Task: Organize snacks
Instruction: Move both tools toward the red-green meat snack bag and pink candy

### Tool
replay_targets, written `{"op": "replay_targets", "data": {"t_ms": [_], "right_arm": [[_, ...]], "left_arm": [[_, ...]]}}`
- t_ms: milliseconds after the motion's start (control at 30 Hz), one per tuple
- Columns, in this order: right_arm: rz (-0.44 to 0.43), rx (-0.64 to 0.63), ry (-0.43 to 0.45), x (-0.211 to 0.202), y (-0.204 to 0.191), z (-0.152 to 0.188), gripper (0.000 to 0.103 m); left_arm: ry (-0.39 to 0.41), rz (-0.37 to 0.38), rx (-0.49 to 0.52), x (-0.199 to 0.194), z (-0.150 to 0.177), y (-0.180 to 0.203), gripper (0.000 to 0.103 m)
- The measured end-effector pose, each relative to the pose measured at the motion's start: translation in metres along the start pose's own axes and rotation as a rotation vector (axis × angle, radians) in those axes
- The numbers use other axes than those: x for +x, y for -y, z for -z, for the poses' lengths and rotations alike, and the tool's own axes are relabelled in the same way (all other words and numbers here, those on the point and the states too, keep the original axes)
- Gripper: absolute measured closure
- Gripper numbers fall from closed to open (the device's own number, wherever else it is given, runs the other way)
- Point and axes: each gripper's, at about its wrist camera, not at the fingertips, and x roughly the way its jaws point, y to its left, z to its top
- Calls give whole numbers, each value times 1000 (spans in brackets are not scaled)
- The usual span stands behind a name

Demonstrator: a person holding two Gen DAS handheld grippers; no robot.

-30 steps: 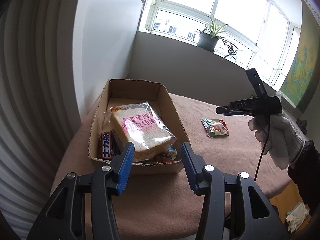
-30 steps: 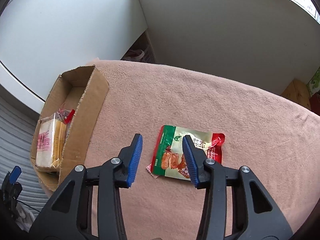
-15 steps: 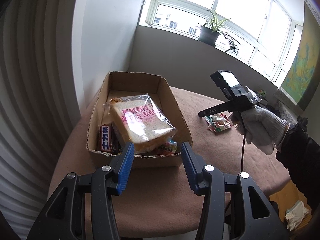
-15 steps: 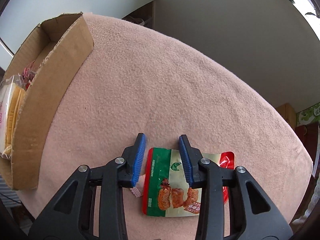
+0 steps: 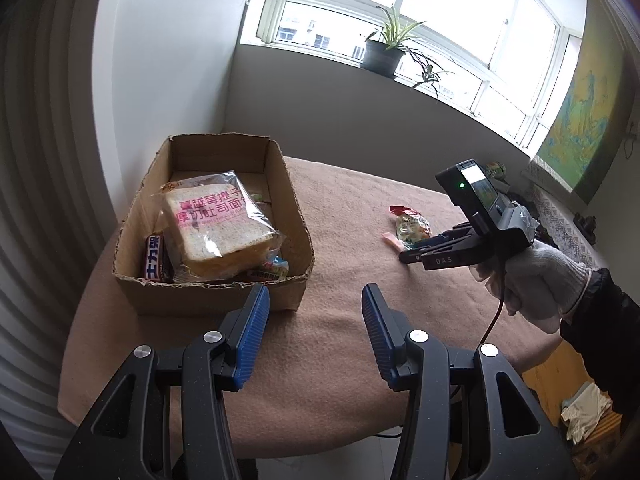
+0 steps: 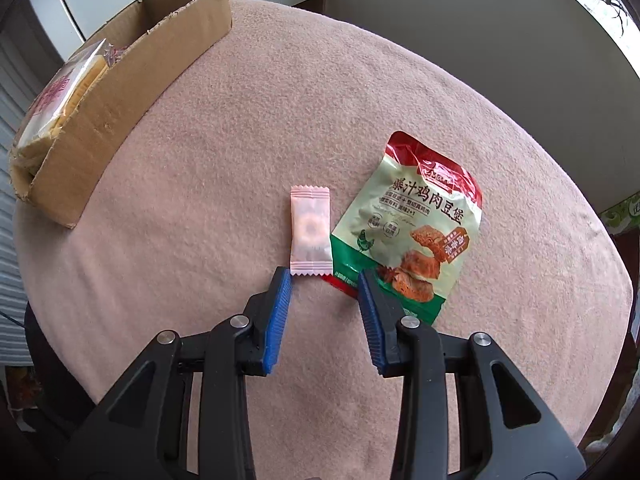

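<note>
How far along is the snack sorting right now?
Done: bread bag and chocolate bar sit in the cardboard box. In hand: nothing; right gripper hangs open by the pink sachet. Left: sachet and green pouch.

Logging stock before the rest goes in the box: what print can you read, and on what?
"爆汁鸡肉豆堡": green and red snack pouch; smaller print too small.
"士力架": bar in the cardboard box.
"厚切吐司面": bread bag; the line above unclear.
"DAS": right gripper.
Pink candy wrapper: none.
</note>
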Motion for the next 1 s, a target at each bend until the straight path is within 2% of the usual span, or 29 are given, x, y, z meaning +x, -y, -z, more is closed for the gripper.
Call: {"op": "replay_targets", "data": {"t_ms": [100, 200, 300, 367, 433, 500, 633, 767, 867, 900, 933, 1000], "right_arm": [[-22, 82, 11, -8, 19, 17, 67], [-56, 143, 84, -26, 33, 28, 67], [-53, 263, 159, -39, 48, 24, 66], [-121, 329, 187, -43, 57, 17, 66], [-215, 381, 204, -31, 55, 4, 66], [-267, 425, 219, -26, 54, -1, 66], [-325, 474, 221, -1, 43, -27, 66], [-404, 534, 185, 21, 50, -33, 66], [-433, 563, 178, 33, 51, -35, 66], [-408, 563, 179, 33, 51, -36, 71], [-363, 563, 172, 34, 51, -37, 84], [-313, 566, 147, 36, 54, -38, 103]], "left_arm": [[-13, -2, 9, 2, 4, 5, 56], [-27, 3, 8, 8, 7, 11, 56], [-48, 13, 21, 18, 8, 20, 56], [-68, 24, 36, 27, 10, 30, 56], [-82, 40, 53, 34, 11, 41, 56], [-91, 56, 64, 40, 12, 50, 56], [-107, 68, 76, 47, 11, 60, 56], [-112, 66, 79, 55, 5, 66, 56], [-127, 66, 76, 65, 2, 70, 56], [-132, 66, 77, 69, 1, 71, 56], [-136, 67, 76, 72, 1, 72, 56], [-148, 72, 71, 79, -1, 74, 56]]}}
